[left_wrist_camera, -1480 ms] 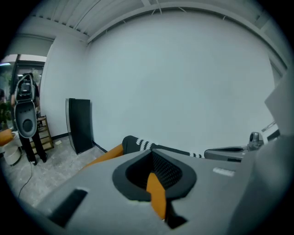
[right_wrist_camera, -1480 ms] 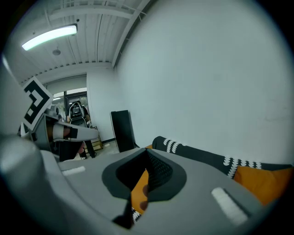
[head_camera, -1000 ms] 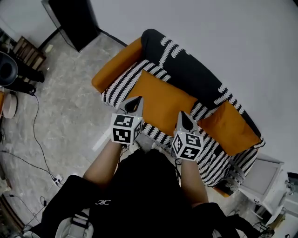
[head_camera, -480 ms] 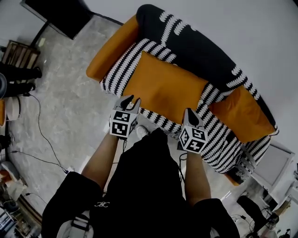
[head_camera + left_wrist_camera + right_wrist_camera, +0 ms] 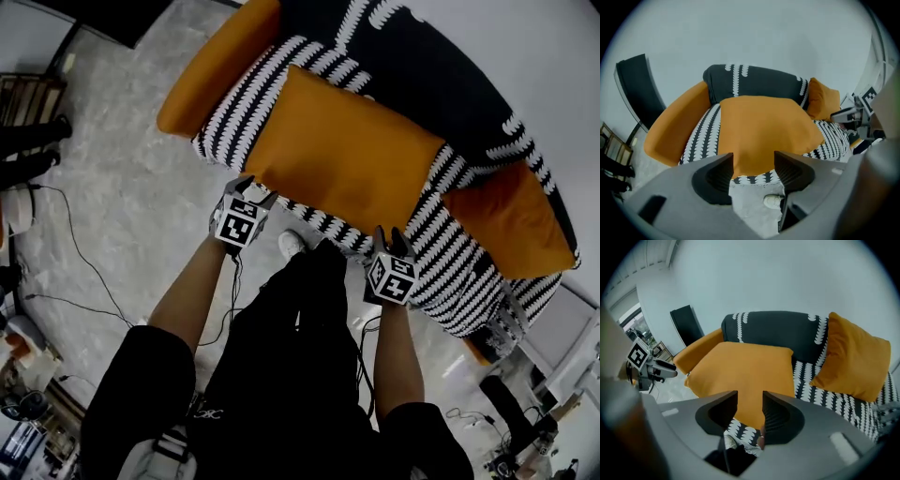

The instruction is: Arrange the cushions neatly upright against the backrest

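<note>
head view: the large orange cushion (image 5: 347, 155) lies flat across the seat of the black-and-white sofa (image 5: 441, 84), not upright. its front edge reaches almost to the seat's front edge. a second orange cushion (image 5: 511, 220) sits at the sofa's right end, against the backrest. the left gripper (image 5: 246, 185) is held just beside the large cushion's front left corner. the right gripper (image 5: 389, 234) is near the seat's front edge, just short of the cushion's front right part. a white shoe (image 5: 292, 244) shows on the grey floor (image 5: 122, 187) between the two arms.

left gripper view: the left gripper (image 5: 753, 161) has its jaws apart and opening, with nothing between the pads. the large cushion (image 5: 764, 126) lies beyond the gap, its front edge showing just above the fingertips and touching neither. the second cushion (image 5: 825, 98) stands behind it to the right.

right gripper view: the right gripper (image 5: 750, 401) also has its jaws parted and opening, more narrowly, with nothing clamped. the large cushion (image 5: 745, 371) fills the space past the tips, with one of its corners seen through the gap. the second cushion (image 5: 855, 357) leans tilted against the backrest, well to the right of the jaws.
</note>
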Motion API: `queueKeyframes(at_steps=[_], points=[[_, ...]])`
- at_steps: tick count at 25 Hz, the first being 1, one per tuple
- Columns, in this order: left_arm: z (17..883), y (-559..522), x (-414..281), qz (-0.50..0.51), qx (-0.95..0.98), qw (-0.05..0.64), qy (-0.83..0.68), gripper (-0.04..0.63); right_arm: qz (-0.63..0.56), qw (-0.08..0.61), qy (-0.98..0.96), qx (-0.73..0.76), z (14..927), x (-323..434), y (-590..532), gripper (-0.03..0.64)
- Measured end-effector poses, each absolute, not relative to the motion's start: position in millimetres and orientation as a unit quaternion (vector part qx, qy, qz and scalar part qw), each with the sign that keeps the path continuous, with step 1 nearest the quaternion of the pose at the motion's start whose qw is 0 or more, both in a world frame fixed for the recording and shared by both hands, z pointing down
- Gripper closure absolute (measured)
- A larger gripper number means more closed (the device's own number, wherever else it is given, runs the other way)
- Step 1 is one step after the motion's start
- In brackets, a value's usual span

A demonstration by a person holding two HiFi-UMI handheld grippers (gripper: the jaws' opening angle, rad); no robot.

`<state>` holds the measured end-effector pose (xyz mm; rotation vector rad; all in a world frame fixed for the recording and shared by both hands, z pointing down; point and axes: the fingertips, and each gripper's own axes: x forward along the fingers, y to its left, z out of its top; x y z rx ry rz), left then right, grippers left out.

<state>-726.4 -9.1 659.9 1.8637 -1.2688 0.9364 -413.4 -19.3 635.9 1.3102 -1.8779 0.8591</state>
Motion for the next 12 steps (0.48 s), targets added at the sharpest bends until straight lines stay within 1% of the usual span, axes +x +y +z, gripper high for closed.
queueKeyframes(at_steps=[2, 5, 9, 12], points=[[684, -7, -734, 0.373, 0.71, 0.344, -0.489, 0.296, 0.336, 0.361, -0.703, 0.512, 657, -400, -12, 0.429], [714, -9, -744, 0.388, 0.699, 0.344, -0.493, 0.263, 0.346, 0.396, -0.677, 0.515, 688, -382, -3, 0.414], [741, -6, -744, 0.409, 0.694, 0.348, -0.479, 0.262, 0.359, 0.432, -0.646, 0.517, 721, -362, 8, 0.388], [753, -8, -742, 0.42, 0.701, 0.345, -0.463, 0.261, 0.369, 0.446, -0.624, 0.525, 739, -352, 8, 0.377]])
